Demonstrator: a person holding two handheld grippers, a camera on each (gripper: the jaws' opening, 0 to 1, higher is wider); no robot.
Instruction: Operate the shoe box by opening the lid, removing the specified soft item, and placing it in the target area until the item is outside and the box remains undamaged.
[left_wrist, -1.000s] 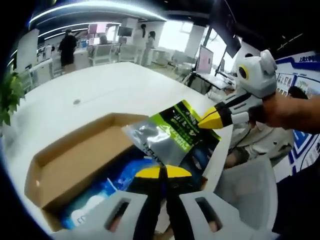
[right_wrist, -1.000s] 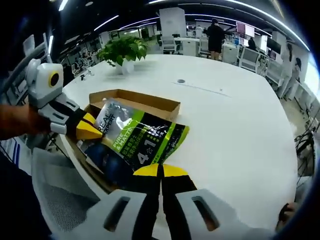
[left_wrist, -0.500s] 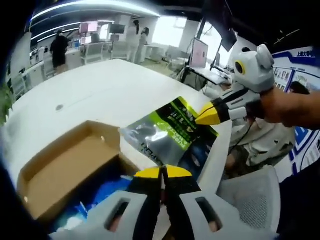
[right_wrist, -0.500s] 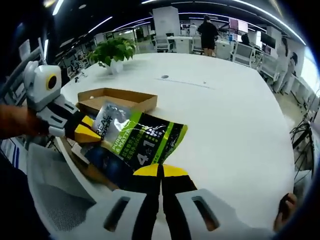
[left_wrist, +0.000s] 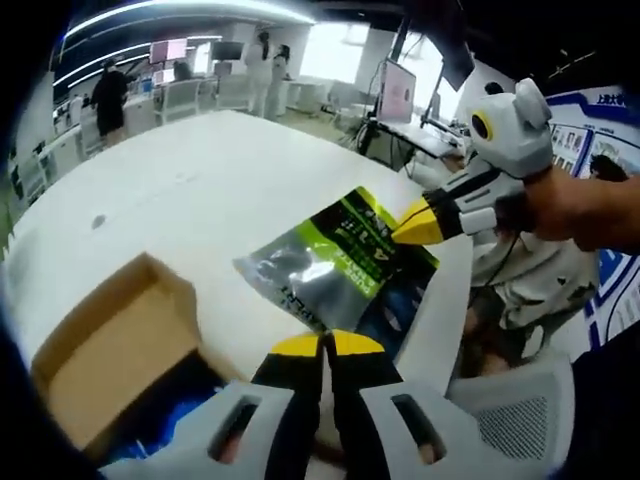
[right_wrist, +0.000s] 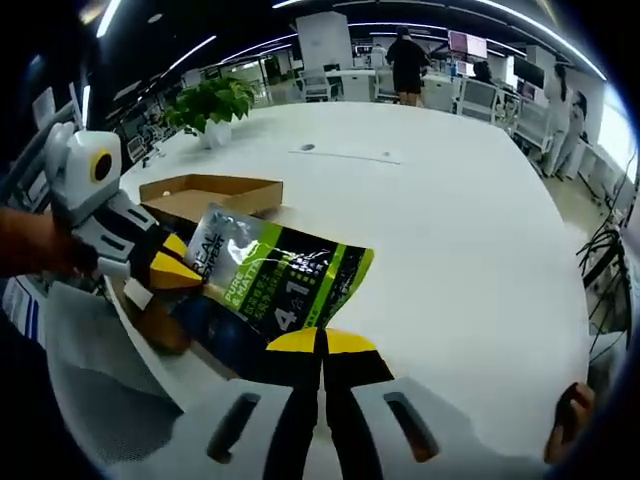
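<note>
So both tools are clamped on the same thing right now. The left tool (left_wrist: 322, 345) has its yellow tips pinched together on one end of the green-and-black pouch (left_wrist: 340, 265), and the right tool (right_wrist: 321, 342) is doing the same on the opposite end. In the left gripper view the other tool comes in from the right, nipping the far corner; in the right gripper view its partner comes in from the left.

The pouch is stretched between the two, long axis running straight from one tool to the other, held up in the air and already clear of the cardboard shoe box (left_wrist: 105, 355). From the left tool the box sits off to the left and lower, open, with something blue inside. From the right tool the box (right_wrist: 205, 192) is beyond the pouch, up and left.

Open white tabletop (right_wrist: 450, 210) lies ahead and right of the right tool, so I'd guess that's the drop side, with the right tool nearer to it.
</note>
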